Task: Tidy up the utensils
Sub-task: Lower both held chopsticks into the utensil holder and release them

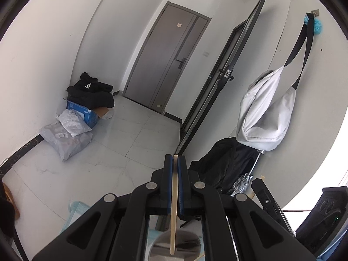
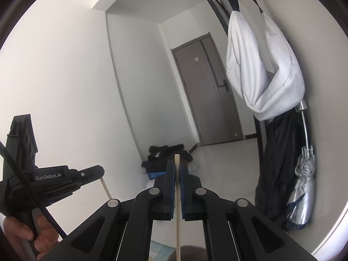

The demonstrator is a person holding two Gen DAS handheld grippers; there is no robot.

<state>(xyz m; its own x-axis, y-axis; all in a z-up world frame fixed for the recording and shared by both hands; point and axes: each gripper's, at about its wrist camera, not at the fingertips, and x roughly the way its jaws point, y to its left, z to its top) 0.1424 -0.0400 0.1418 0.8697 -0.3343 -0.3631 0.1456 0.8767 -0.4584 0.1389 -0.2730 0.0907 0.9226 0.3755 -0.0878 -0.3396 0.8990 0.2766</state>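
Note:
My left gripper [image 1: 175, 158] is shut on a pale wooden chopstick [image 1: 174, 206] that runs back between the blue pads toward the camera. My right gripper [image 2: 177, 163] is shut on a second wooden chopstick [image 2: 178, 206], whose tip sticks up a little past the fingertips. Both grippers are raised and point into the room, away from any table. The left gripper [image 2: 95, 170] also shows at the left of the right wrist view, held by a hand, with its chopstick [image 2: 106, 188] hanging below it. A round grey container rim [image 1: 176, 245] shows under the left gripper.
A grey door [image 1: 167, 65] stands ahead across a tiled floor. Parcels and a blue box [image 1: 82, 115] with black clothes lie by the left wall. A white bag [image 2: 263, 65], a dark coat and a folded silver umbrella [image 2: 302, 187] hang on the right wall.

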